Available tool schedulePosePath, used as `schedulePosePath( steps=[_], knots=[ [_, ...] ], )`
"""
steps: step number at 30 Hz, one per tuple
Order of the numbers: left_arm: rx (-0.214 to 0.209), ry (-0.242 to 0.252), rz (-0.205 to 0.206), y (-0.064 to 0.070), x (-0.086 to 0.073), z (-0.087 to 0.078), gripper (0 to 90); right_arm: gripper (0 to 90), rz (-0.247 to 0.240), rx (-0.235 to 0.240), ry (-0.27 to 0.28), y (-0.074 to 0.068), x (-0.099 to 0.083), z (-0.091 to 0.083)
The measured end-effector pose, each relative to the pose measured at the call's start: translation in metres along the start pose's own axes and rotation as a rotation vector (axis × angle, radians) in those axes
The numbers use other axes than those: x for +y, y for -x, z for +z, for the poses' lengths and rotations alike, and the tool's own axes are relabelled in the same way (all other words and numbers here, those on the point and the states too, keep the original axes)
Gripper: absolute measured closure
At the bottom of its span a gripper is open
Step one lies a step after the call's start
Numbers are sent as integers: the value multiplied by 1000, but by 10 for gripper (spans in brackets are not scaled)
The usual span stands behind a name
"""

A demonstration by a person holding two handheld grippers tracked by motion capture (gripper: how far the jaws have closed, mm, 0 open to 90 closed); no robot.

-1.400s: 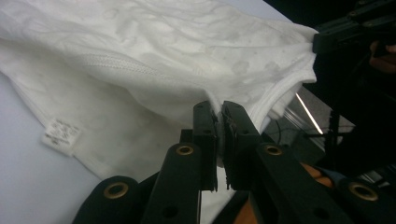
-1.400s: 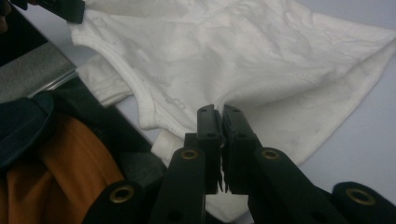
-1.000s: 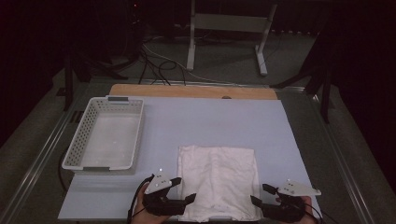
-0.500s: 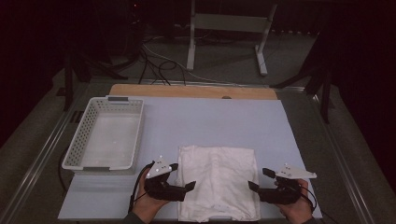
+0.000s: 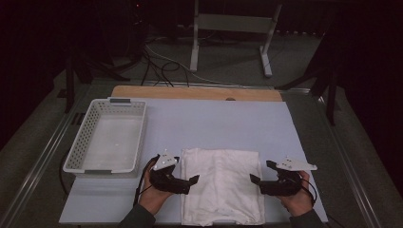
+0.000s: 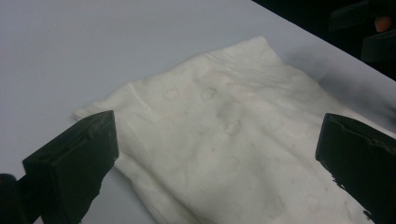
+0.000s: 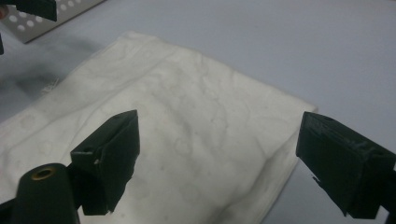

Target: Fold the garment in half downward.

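A white folded cloth [image 5: 221,185] lies flat at the near middle of the table. My left gripper [image 5: 190,183] sits at the cloth's left edge, jaws pointing right over it. My right gripper [image 5: 259,175] sits at the cloth's right edge, jaws pointing left. In the left gripper view the cloth [image 6: 224,116] spreads between the wide-apart jaws of the left gripper [image 6: 219,142], with nothing held. The right gripper view has the cloth [image 7: 187,102] between the spread jaws of the right gripper [image 7: 226,142], near its far right corner. Both are open.
A white perforated basket [image 5: 76,154] stands at the left of the pale blue table top [image 5: 214,123], empty inside. A wooden strip [image 5: 190,92] runs along the far edge. Beyond it are dark floor, cables and a metal stand [image 5: 230,28].
Both grippers have moved away from the table's near edge, along the cloth's sides toward its middle. The cloth lies as before.
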State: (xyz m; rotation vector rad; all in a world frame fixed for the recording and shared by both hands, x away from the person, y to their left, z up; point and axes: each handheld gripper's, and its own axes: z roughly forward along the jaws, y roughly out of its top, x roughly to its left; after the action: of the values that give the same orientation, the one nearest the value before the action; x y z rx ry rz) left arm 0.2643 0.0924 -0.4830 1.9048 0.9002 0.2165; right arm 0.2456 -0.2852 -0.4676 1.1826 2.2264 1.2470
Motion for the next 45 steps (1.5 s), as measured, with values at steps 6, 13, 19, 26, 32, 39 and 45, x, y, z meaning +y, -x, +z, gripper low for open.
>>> schedulePosePath(
  steps=[6,13,19,26,32,39,45],
  knots=[
    [11,9,6,-3,3,1,5,134,-6,-12,3,3,5,3],
    [27,13,16,-8,8,5,5,133,-6,-27,8,6,10,10],
    [33,7,23,-10,12,10,5,133,-6,-33,11,7,13,14],
    [49,-5,24,-14,12,17,5,133,-9,-46,11,11,15,18],
    [56,-5,18,-18,14,21,5,135,0,-62,9,15,17,23],
    [64,-3,17,-22,18,26,5,137,8,-74,3,21,18,29],
    [76,-10,8,-27,19,30,5,138,19,-88,2,26,18,34]
  ],
)
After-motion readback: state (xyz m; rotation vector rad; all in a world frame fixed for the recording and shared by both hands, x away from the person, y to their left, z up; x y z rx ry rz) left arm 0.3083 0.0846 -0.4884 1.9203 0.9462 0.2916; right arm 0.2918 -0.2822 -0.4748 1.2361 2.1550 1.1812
